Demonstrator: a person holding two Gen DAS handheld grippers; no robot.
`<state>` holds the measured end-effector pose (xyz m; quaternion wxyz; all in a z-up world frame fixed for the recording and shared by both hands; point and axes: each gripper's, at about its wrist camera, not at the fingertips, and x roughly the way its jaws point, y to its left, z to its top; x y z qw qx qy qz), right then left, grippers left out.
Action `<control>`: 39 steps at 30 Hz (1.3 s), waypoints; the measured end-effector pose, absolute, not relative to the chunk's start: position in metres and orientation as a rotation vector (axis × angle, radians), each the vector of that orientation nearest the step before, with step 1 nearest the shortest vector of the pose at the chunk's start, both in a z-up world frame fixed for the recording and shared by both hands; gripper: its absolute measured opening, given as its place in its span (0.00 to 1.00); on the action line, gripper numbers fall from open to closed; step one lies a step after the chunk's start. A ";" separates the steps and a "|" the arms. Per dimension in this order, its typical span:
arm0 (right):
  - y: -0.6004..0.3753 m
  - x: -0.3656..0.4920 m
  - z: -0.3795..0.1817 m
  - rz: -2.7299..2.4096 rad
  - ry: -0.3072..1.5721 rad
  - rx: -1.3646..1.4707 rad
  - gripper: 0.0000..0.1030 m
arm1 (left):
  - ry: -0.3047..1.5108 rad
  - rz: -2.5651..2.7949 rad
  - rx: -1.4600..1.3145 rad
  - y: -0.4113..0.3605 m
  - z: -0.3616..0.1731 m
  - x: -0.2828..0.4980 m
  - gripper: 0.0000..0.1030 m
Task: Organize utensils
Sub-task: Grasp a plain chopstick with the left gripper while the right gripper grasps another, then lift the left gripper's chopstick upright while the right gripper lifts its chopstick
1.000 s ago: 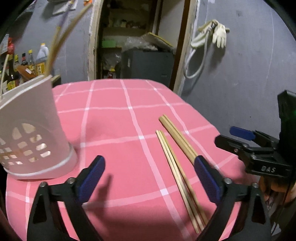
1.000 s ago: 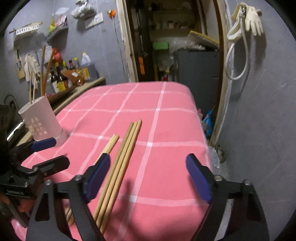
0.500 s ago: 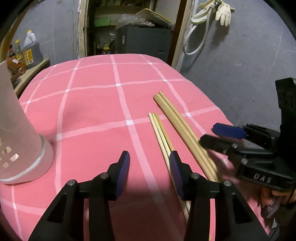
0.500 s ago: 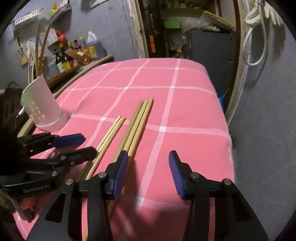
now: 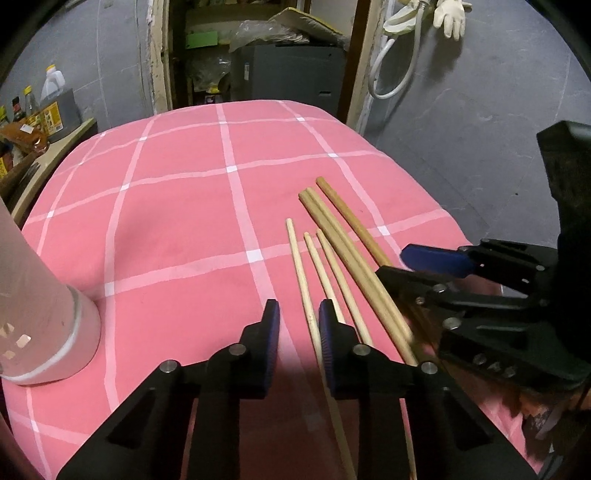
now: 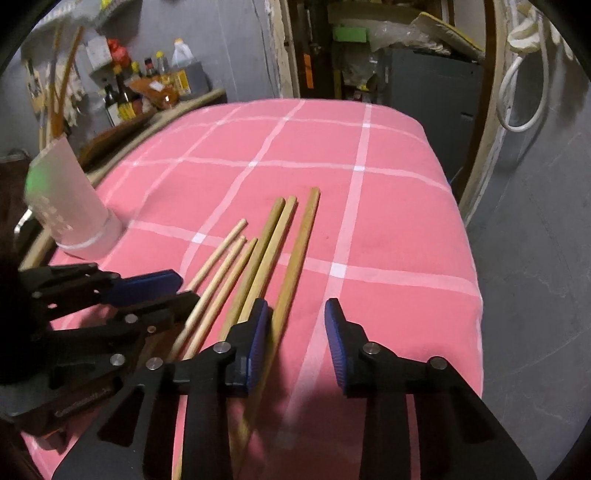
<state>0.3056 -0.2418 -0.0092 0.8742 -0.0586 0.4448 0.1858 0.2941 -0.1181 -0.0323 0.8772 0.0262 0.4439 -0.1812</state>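
Three thin pale chopsticks (image 5: 325, 273) and three thicker brown ones (image 5: 332, 225) lie side by side on the pink checked cloth (image 5: 166, 221). My left gripper (image 5: 299, 332) is closing. The leftmost thin chopstick (image 5: 301, 269) runs between its blue pads, close to the right pad, and is not squeezed. My right gripper (image 6: 295, 332) is closing too. The rightmost thick chopstick (image 6: 306, 229) passes between its pads beside the left one and is not clamped. Each gripper shows in the other's view: the right gripper (image 5: 395, 264) and the left gripper (image 6: 186, 288). A white perforated utensil holder (image 5: 44, 314) (image 6: 70, 206) stands at the left.
The table's right edge (image 6: 469, 240) drops to a grey floor. Bottles (image 6: 125, 96) crowd a shelf at the back left. Behind the table is a doorway with a grey cabinet (image 5: 288, 77). A white glove (image 5: 448, 14) and hose hang on the wall.
Both grippers have come down and forward over the chopsticks, and their jaws have narrowed from wide apart. The leftmost thin and rightmost thick chopstick now lie slightly apart from their groups.
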 end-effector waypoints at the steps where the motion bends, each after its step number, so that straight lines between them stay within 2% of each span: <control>1: -0.239 0.308 -0.009 0.381 0.935 -0.135 0.28 | 0.930 -0.379 0.053 -0.119 -0.032 0.295 0.14; 5: -0.240 0.320 -0.008 0.371 0.978 -0.092 0.26 | 0.947 -0.388 0.041 -0.118 -0.031 0.297 0.06; 6: -0.240 0.321 -0.008 0.370 0.982 -0.082 0.21 | 0.954 -0.392 0.034 -0.117 -0.031 0.298 0.05; 7: -0.243 0.322 -0.007 0.376 0.992 -0.047 0.09 | 0.960 -0.394 0.024 -0.116 -0.031 0.298 0.04; 11: -0.251 0.320 -0.006 0.383 1.004 0.063 0.06 | 0.967 -0.394 -0.006 -0.111 -0.028 0.297 0.03; 20: -0.265 0.285 0.011 0.404 0.886 0.210 0.05 | 0.889 -0.381 -0.049 -0.092 -0.008 0.278 0.03; 29: -0.241 0.229 0.045 0.456 0.508 0.274 0.05 | 0.614 -0.331 -0.099 -0.061 0.031 0.236 0.03; 39: -0.197 0.216 0.073 0.501 0.249 0.326 0.05 | 0.419 -0.241 -0.091 -0.022 0.069 0.209 0.03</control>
